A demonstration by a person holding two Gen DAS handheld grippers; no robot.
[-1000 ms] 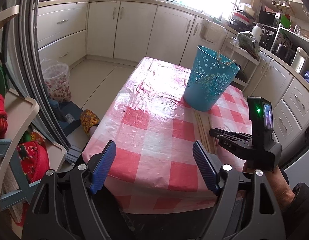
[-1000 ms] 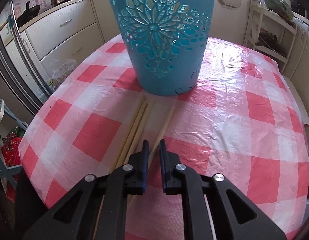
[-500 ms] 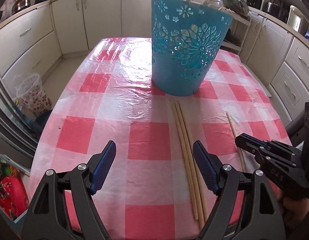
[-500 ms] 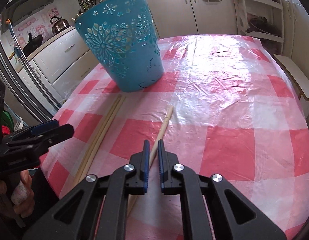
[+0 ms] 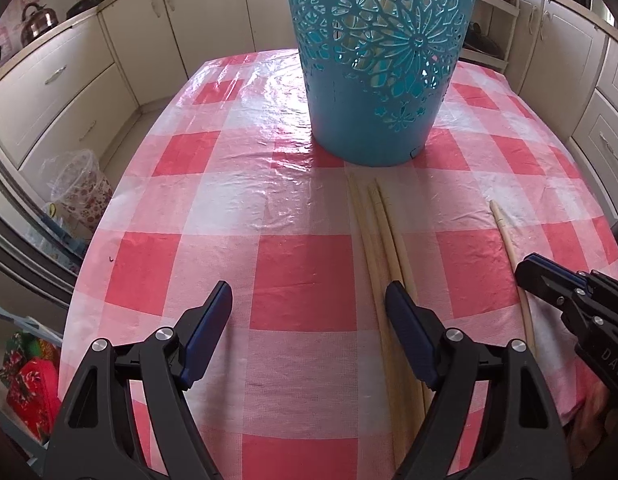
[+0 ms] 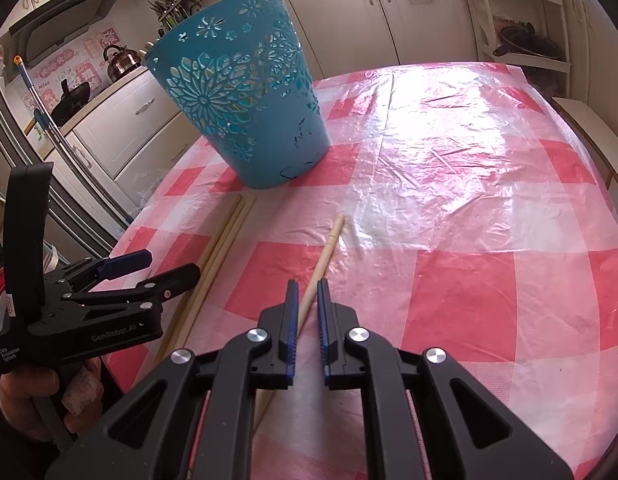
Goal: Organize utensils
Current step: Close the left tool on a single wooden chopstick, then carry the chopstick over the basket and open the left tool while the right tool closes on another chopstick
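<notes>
The right gripper [image 6: 307, 292] sits low over the near edge of the worktop [image 6: 469, 280], its blue-padded fingers drawn almost together around a single chopstick [image 6: 329, 248]; a narrow gap shows on either side of the stick, so whether the pads actually press it cannot be told. That chopstick lies flat on the checked cloth, running from under the gripper away toward the worktop's middle, its far tip free. In the left wrist view the same chopstick [image 5: 509, 248] lies towards the worktop's right edge, with the right gripper [image 5: 527, 276] over its near part. The left gripper [image 5: 309, 300] hovers at the near edge with its fingers spread wide and nothing between them. A bundle of chopsticks [image 5: 377, 232] lies side by side just inside its right finger, passing beneath that finger and stretching away. Their far ends stop just short of the blue basket [image 5: 381, 60], which stands upright near the worktop's centre and shows more pale sticks through its cut-out wall
</notes>
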